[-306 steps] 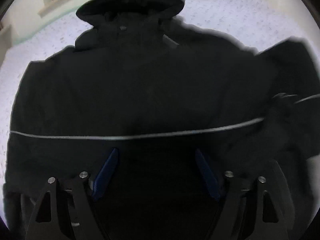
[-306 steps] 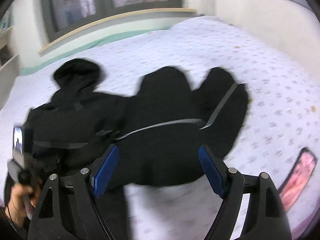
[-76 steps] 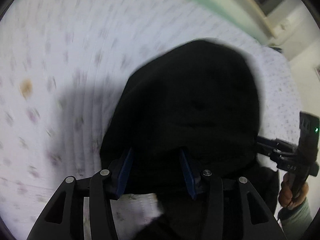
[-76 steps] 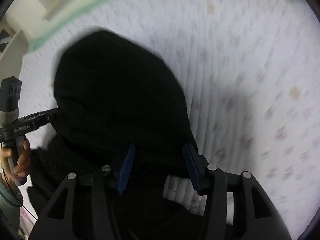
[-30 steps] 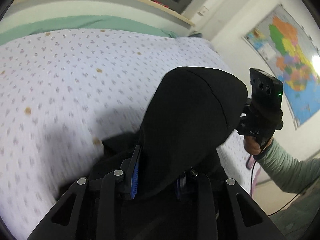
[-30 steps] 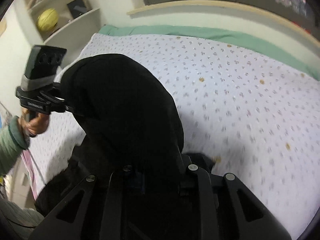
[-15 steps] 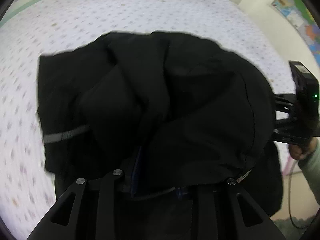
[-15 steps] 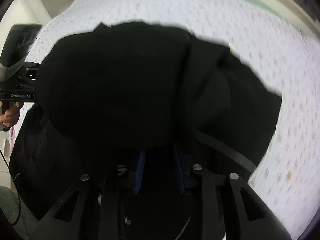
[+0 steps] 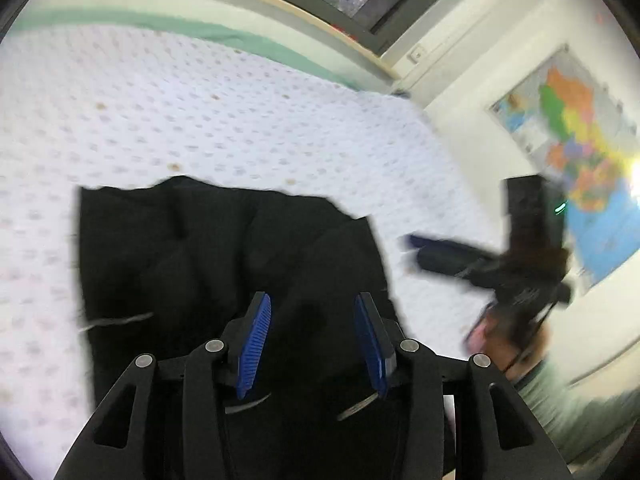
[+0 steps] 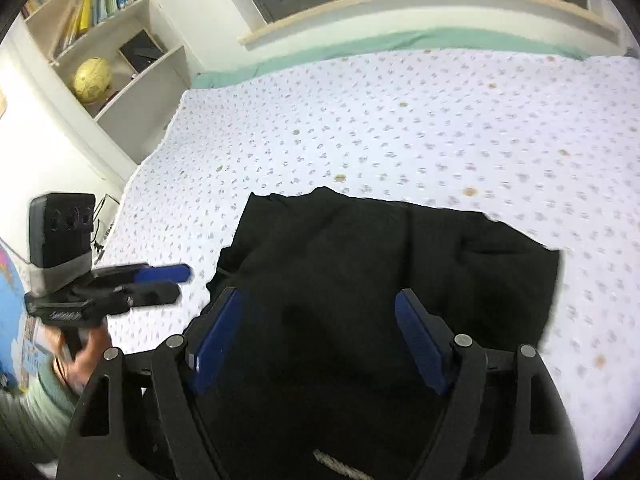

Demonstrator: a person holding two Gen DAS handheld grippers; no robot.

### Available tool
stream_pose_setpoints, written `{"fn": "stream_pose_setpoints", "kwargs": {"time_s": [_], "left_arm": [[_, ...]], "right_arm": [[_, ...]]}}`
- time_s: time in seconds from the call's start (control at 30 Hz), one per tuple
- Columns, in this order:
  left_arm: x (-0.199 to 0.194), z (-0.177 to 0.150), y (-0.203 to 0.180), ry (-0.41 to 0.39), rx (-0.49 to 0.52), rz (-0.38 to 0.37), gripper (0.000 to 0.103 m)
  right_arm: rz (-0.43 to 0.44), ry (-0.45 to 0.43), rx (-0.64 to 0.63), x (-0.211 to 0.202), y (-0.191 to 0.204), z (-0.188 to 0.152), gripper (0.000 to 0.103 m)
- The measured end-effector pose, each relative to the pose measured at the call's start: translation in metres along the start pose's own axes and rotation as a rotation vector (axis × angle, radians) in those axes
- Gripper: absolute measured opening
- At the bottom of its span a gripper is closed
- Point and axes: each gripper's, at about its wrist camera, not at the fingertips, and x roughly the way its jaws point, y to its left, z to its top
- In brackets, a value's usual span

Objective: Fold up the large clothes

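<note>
A black jacket (image 9: 208,256) lies folded in a compact heap on the bed, also seen in the right wrist view (image 10: 380,272). A thin grey stripe shows on its left side. My left gripper (image 9: 312,320) is open and empty, just above the near part of the jacket. My right gripper (image 10: 320,328) is open and empty, over the jacket's near edge. Each gripper shows in the other's view: the right one (image 9: 448,252) held off the jacket's right side, the left one (image 10: 160,280) off its left side.
The bed (image 10: 400,128) has a white sheet with small purple dots and a green edge at the far side. A bookshelf (image 10: 108,52) with a yellow globe stands at the left. A wall map (image 9: 576,152) hangs at the right. A window runs behind the bed.
Both grippers have let go of the jacket's hood and opened. The jacket now lies folded on the bed, and both grippers have drawn back from it.
</note>
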Motion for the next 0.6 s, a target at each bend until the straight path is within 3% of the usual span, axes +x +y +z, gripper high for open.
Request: {"fn": "stream_pose_setpoints", "kwargs": {"time_s": [0.07, 0.13, 0.23, 0.27, 0.4, 0.6], "left_arm": [[0.028, 0.003, 0.012, 0.068, -0.05, -0.02, 0.045], [0.058, -0.008, 0.029, 0.172, -0.089, -0.012, 0.045], [0.109, -0.044, 0.063, 0.33, -0.117, 0.138, 0.047], [0.117, -0.052, 0.068, 0.336, -0.127, 0.144, 0.047], [0.122, -0.06, 0.069, 0.287, -0.117, 0.168, 0.047], [0.07, -0.064, 0.045, 0.227, -0.066, 0.152, 0.047]], "right_arm": [[-0.047, 0.053, 0.008, 0.033, 0.0, 0.007, 0.079], [-0.098, 0.149, 0.001, 0.072, -0.011, -0.016, 0.069], [-0.157, 0.311, 0.054, 0.119, -0.029, -0.055, 0.065], [-0.181, 0.347, 0.083, 0.133, -0.037, -0.069, 0.064], [-0.24, 0.292, 0.068, 0.138, -0.034, -0.084, 0.063], [-0.137, 0.21, 0.088, 0.085, -0.029, -0.087, 0.064]]}}
